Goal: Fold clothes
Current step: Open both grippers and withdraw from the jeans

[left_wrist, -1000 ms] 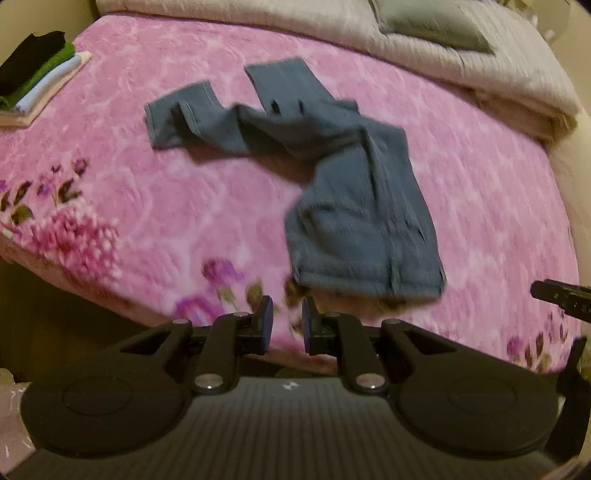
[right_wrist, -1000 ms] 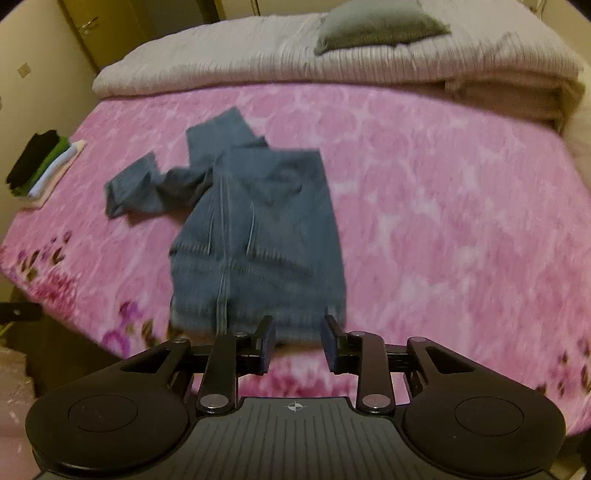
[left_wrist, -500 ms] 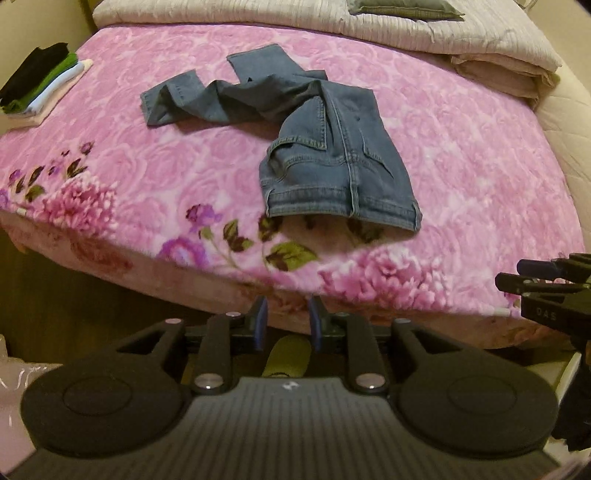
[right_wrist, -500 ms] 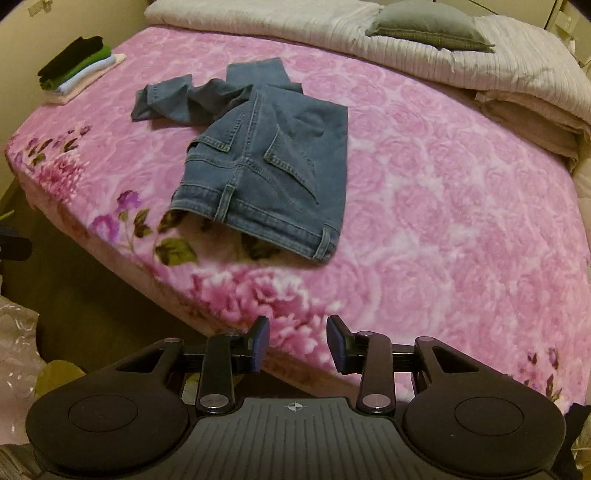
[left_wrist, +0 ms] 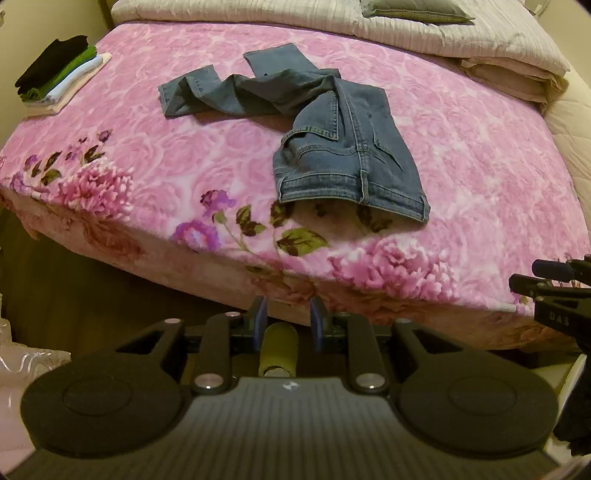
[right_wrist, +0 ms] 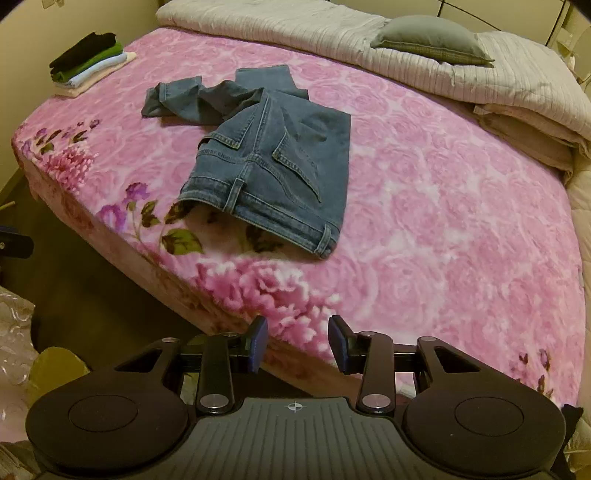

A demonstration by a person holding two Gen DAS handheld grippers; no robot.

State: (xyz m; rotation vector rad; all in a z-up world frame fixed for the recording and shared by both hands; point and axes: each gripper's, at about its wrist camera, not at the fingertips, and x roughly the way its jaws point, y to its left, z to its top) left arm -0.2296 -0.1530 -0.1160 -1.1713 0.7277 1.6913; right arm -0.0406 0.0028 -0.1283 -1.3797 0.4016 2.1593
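Note:
A pair of blue jeans (left_wrist: 343,147) (right_wrist: 273,162) lies crumpled on the pink floral blanket (left_wrist: 480,155) (right_wrist: 443,206), waistband toward the near edge, legs bunched toward the far left. My left gripper (left_wrist: 286,323) hangs below the bed's near edge, open with nothing between its fingers. My right gripper (right_wrist: 297,345) hovers at the bed's edge, open and holding nothing; it also shows at the right rim of the left wrist view (left_wrist: 554,277). Both are well short of the jeans.
A stack of folded clothes (left_wrist: 59,74) (right_wrist: 92,59) sits at the bed's far left corner. A beige quilt (right_wrist: 332,33) and a grey pillow (right_wrist: 428,38) lie along the head of the bed. Dark floor (left_wrist: 74,288) and a crinkled plastic bag (right_wrist: 14,325) are at the lower left.
Both grippers have pulled back from the jeans to beyond the bed's near edge. The jeans, in motion a second ago, now lie still on the blanket.

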